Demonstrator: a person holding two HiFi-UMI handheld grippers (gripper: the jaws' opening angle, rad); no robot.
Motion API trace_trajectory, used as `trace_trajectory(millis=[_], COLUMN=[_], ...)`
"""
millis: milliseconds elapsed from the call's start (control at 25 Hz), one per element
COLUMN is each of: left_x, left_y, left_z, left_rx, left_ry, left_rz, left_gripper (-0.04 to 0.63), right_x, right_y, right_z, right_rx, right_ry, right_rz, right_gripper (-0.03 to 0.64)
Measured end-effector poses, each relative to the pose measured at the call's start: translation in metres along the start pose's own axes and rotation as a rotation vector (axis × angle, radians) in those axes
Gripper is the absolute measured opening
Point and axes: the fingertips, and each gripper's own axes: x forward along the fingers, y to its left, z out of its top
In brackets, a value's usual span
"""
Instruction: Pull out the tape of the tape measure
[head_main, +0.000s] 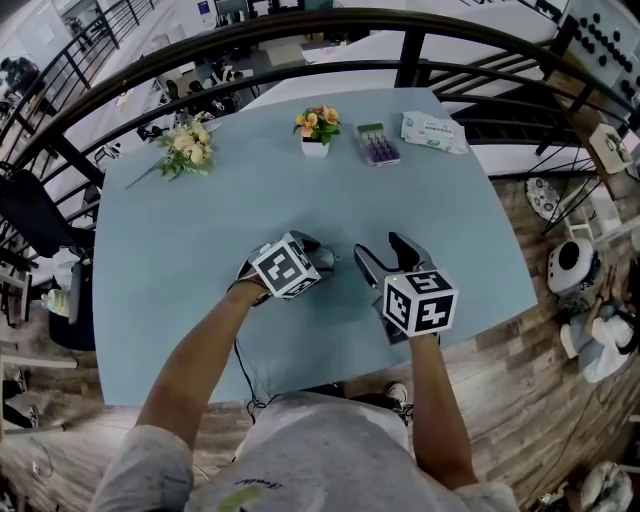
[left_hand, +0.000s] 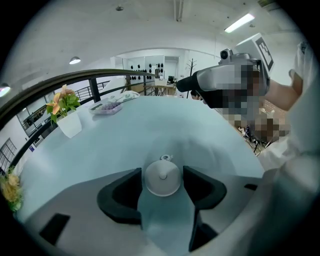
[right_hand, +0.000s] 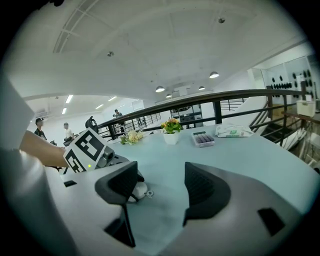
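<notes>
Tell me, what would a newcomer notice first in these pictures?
The left gripper and right gripper, each topped by a black-and-white marker cube, meet at the near middle of a pale blue table. The left one clamps a small round white tape measure; the right one's jaws stand apart, empty, beside it. At the far edge are a flower pot and a bouquet.

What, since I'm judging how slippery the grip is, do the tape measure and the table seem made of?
Tape measure: probably plastic; its round whitish case is smooth with a soft sheen. Its pull ring may be metal, too small to tell. Table: pale blue, smooth, matte, perhaps laminate or painted board.
</notes>
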Motion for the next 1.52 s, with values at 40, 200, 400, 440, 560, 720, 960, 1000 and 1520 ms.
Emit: trace_trajectory(millis=[40, 200, 400, 440, 560, 720, 960, 1000, 1520], left_x=[0.0, 0.0, -0.001, -0.001, -0.001, -0.006, -0.026, -0.03, -0.064], left_y=[0.0, 0.0, 0.003, 0.003, 0.003, 0.002, 0.0, 0.0, -0.008], left_z=[0.0, 0.0, 0.0, 0.0, -0.001, 0.001, 0.008, 0.01, 0.041], left_rx=[-0.005, -0.014, -0.027, -0.026, -0.023, -0.02, -0.043, -0.048, -0.074], left_ry=[-0.002, -0.008, -0.016, -0.015, -0.009, -0.008, -0.04, -0.048, -0.069], left_rz=[-0.005, -0.014, -0.007, -0.006, -0.003, 0.004, 0.026, 0.032, 0.111], left_gripper=[0.259, 0.25, 0.216, 0.216, 0.215, 0.215, 0.215, 0.215, 0.215], right_x=[0.0, 0.001, 0.001, 0.001, 0.002, 0.001, -0.001, -0.002, -0.011], right_y=[-0.001, -0.003, -0.001, -0.001, 0.0, 0.002, 0.012, 0.014, 0.021], right_z=[-0.001, -0.002, -0.004, -0.004, -0.004, -0.002, 0.0, 0.002, 0.025], right_rx=[0.001, 0.001, -0.011, -0.01, -0.008, -0.006, -0.001, -0.001, -0.009], right_ry=[0.002, 0.009, 0.021, 0.02, 0.019, 0.022, 0.03, 0.031, 0.031], right_rz=[-0.001, -0.005, -0.009, -0.008, -0.004, 0.002, 0.021, 0.025, 0.112], right_gripper=[0.279, 0.279, 0.279, 0.279, 0.279, 0.279, 0.279, 0.279, 0.279])
